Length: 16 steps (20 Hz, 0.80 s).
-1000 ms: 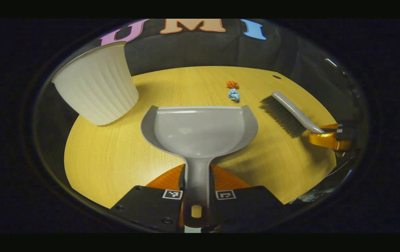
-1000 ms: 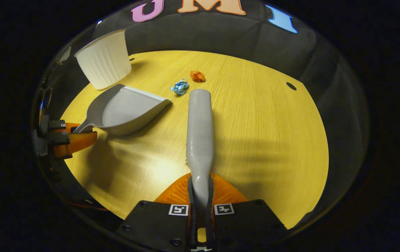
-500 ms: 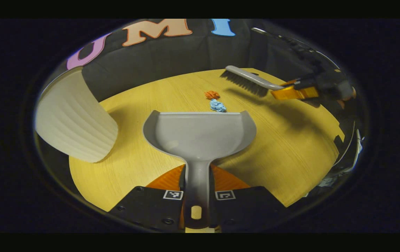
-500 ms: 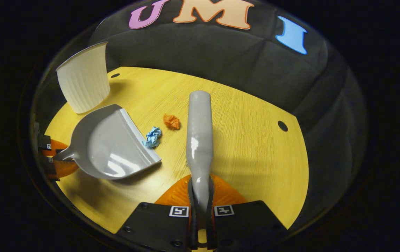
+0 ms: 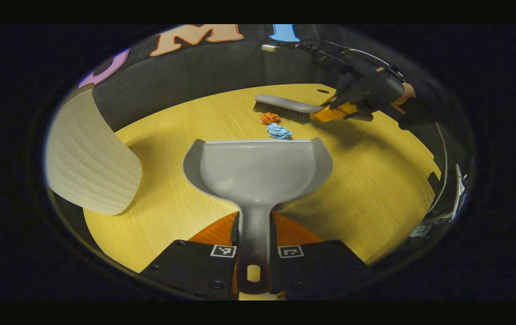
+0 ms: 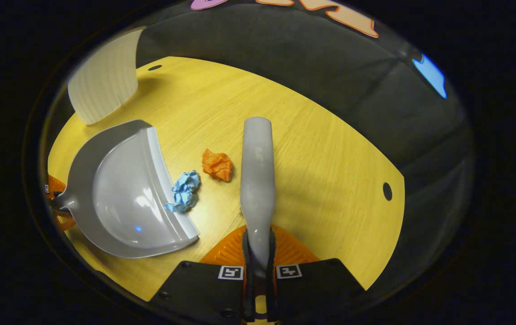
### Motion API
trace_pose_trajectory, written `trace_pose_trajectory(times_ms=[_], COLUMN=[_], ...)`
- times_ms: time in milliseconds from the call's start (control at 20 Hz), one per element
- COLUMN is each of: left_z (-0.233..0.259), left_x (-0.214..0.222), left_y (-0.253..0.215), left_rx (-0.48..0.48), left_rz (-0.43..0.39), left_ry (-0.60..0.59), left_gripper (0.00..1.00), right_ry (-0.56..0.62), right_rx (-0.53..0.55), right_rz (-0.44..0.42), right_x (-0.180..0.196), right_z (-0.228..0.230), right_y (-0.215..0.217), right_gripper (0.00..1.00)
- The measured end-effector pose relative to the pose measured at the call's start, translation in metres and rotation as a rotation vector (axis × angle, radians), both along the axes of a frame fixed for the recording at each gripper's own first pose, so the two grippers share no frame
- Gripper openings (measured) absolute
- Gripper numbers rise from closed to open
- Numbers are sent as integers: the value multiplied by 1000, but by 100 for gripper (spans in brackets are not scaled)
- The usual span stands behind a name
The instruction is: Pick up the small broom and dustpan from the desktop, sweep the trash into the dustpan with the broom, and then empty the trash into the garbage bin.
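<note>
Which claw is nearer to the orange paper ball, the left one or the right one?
Right. The right claw holds the broom just behind the orange paper ball; the left claw stays back behind the dustpan.

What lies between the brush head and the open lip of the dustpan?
Two crumpled paper scraps: the orange scrap nearer the broom, the blue scrap at the lip of the dustpan. Both gripper views show this.

I see round yellow wood-grain table [image 6: 330,189] — blue paper wad [image 6: 183,192] and orange paper wad [image 6: 216,164] lying near centre, touching tabletop; white ribbed bin [image 5: 89,162] standing far left.
</note>
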<state>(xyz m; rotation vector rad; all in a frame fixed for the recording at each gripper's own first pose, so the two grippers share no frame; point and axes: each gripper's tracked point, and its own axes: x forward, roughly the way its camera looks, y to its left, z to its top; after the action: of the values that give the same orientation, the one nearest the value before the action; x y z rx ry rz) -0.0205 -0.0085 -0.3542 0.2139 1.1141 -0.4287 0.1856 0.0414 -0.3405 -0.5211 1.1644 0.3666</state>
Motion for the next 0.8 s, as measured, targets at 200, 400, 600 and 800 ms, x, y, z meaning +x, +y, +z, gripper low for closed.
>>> trace_pose_trajectory(times_ms=[200,400,600,800], left_z=[-5,-6,-4,9], left_x=[-1,2,0,9], left_y=[2,2,1,-1], left_rx=[-2,-7,-10,24], left_rz=[4,4,12,77], left_ry=[8,7,-24,-126], left_gripper=[17,22,19,19], right_ry=[65,154,177,-82], right_rx=[22,113,239,300], right_rz=[193,395,390,204], right_x=[-20,-57,-67,-45], right_z=[12,12,18,51], right_y=[32,65,77,57], right_gripper=[12,12,13,13])
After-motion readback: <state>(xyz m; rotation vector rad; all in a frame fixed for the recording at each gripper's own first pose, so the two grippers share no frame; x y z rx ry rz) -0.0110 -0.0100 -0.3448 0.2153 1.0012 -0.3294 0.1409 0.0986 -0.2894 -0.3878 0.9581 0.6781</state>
